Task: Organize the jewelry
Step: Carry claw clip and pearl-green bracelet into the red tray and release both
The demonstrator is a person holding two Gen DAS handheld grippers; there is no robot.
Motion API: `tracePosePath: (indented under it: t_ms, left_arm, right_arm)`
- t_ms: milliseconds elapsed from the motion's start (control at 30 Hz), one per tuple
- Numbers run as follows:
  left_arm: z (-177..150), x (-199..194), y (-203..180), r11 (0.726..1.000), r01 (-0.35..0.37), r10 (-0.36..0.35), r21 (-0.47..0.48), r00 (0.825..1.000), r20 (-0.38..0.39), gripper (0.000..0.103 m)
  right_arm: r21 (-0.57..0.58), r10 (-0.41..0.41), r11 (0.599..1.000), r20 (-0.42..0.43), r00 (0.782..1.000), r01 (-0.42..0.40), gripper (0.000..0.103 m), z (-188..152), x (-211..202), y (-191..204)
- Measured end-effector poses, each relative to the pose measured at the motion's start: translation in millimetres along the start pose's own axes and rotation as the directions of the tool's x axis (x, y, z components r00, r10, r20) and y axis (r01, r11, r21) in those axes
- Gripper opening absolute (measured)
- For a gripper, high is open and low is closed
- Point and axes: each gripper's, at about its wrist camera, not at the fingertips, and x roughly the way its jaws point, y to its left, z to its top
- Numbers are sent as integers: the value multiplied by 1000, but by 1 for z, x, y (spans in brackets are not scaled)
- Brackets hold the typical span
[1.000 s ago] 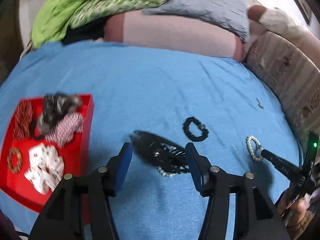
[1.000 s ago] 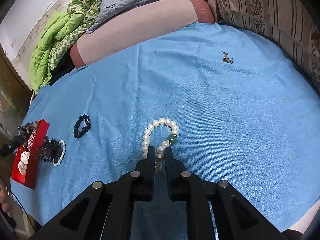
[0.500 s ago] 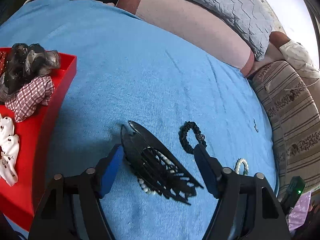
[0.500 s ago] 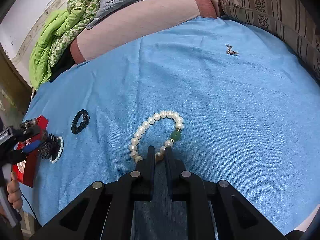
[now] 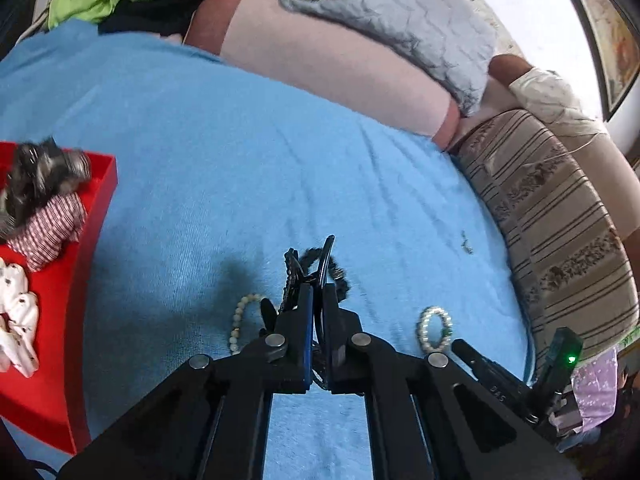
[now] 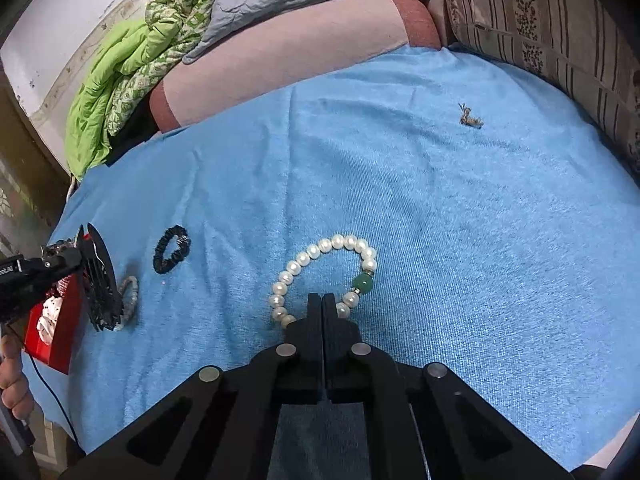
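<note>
My left gripper (image 5: 318, 292) is shut on a black hair clip (image 5: 304, 272) and holds it on edge just above the blue sheet; it also shows in the right wrist view (image 6: 98, 280). A small pearl bracelet (image 5: 238, 324) lies where the clip was. My right gripper (image 6: 322, 300) is shut on a white pearl bracelet (image 6: 320, 248) with a green bead (image 6: 363, 283), which rests on the sheet; this bracelet shows in the left wrist view (image 5: 434, 328). A black beaded bracelet (image 6: 171, 248) lies between them. A red tray (image 5: 60, 320) holds scrunchies at the left.
A small metal trinket (image 6: 470, 118) lies far right on the blue sheet (image 6: 400, 184). Pillows (image 5: 320, 64), a green blanket (image 6: 120, 72) and a striped cushion (image 5: 560, 232) border the bed. A hand (image 6: 12, 376) grips the left tool.
My left gripper closed on the black hair clip and raised it on edge, uncovering the small pearl bracelet. My right gripper closed fully on the pearl bracelet.
</note>
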Motion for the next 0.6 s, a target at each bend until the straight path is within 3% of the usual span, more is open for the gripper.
tracePosePath:
  t_ms: [233,500,600]
  left_arm:
    - [2,-58,-17,999,4,-9,35,993,119,4]
    - [-10,-112,-26,992,-83,60,95,974,219,4]
    - [-19,-121,-20,989,-111,85,102,969,230,4]
  right_arm:
    - [-19,20,1000,65,998,-18,1,7,-28,10]
    - [-53,52,998,120,991,-46,1,13,-59,31]
    - [-32,15,999,100,995,-11,2,12,-51,26]
